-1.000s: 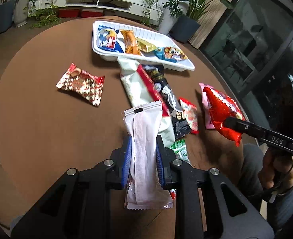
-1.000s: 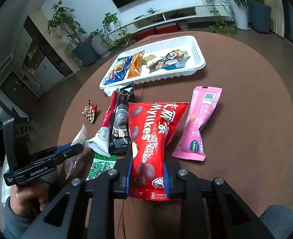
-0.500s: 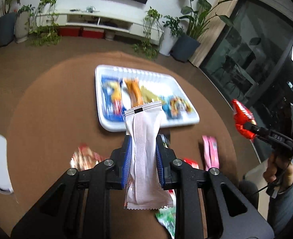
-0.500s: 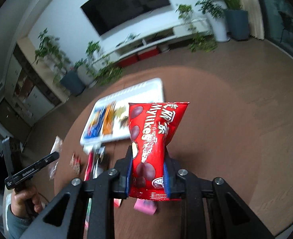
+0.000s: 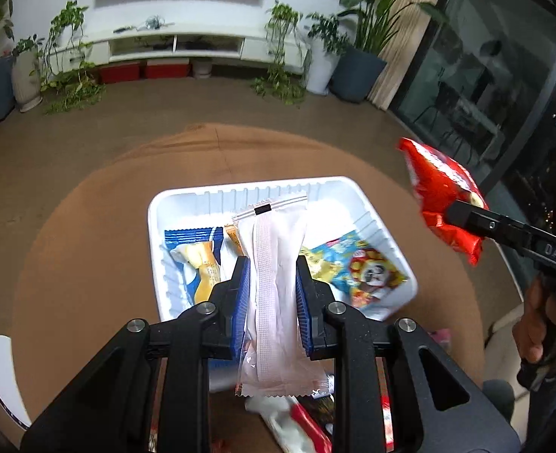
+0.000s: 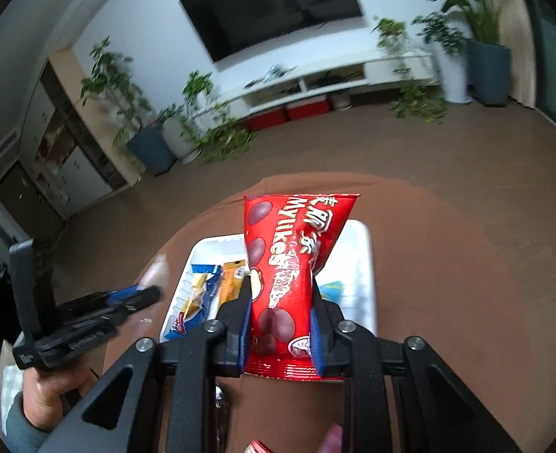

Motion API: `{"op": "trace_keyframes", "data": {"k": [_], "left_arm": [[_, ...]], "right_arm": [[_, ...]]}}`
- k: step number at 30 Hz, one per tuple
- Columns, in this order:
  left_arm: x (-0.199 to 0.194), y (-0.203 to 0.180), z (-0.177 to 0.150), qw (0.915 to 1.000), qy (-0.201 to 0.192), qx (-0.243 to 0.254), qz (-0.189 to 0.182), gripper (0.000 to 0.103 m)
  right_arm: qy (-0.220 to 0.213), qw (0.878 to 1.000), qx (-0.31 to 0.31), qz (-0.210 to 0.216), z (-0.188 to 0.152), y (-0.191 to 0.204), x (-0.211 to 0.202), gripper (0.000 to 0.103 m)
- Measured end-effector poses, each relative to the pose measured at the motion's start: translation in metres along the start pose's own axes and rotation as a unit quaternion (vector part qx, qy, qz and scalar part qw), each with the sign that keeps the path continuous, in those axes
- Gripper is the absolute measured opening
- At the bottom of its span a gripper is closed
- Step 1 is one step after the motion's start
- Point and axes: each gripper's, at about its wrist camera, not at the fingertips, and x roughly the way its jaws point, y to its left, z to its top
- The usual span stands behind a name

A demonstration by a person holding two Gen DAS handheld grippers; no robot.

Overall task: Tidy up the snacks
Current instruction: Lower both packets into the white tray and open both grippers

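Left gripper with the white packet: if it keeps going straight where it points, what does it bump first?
Probably the white tray, likely landing on the snacks already inside. The left gripper points down at it, but depth is hard to judge.

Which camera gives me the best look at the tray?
Left wrist: the tray shows nearly whole, rim and snacks inside, only partly covered by the white packet. In the right wrist view the red bag hides its middle.
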Motion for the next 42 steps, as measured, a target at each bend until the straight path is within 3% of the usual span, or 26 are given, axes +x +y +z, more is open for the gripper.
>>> {"op": "trace_keyframes", "data": {"k": [10,24,27,28,30,40,42], "left_arm": [[0.07,0.003,-0.002,0.9993,0.029,0.007,0.022,0.021],[0.118,-0.003,0.005,0.9987,0.032,0.014,0.038,0.024],[0.121,-0.002,0.002,0.998,0.039,0.013,0.048,0.03],[0.122,-0.002,0.002,0.9978,0.04,0.012,0.051,0.042],[0.122,-0.001,-0.001,0.9985,0.033,0.009,0.043,0.055],[0.093,-0.007,-0.003,0.9995,0.005,0.01,0.029,0.068],[0.075,-0.008,-0.004,0.9996,-0.009,0.012,0.023,0.074]], "right_arm": [[0.07,0.997,-0.017,-0.024,-0.003,0.01,0.094,0.026],[0.085,0.995,-0.019,-0.044,-0.012,0.0,0.121,0.029],[0.089,0.995,-0.019,-0.045,-0.013,0.001,0.124,0.032],[0.089,0.995,-0.02,-0.046,-0.015,0.001,0.123,0.032],[0.088,0.995,-0.022,-0.046,-0.016,0.0,0.122,0.035],[0.06,0.997,-0.027,-0.052,-0.013,0.002,0.093,0.053],[0.046,0.998,-0.025,-0.045,-0.013,0.004,0.077,0.066]]}}
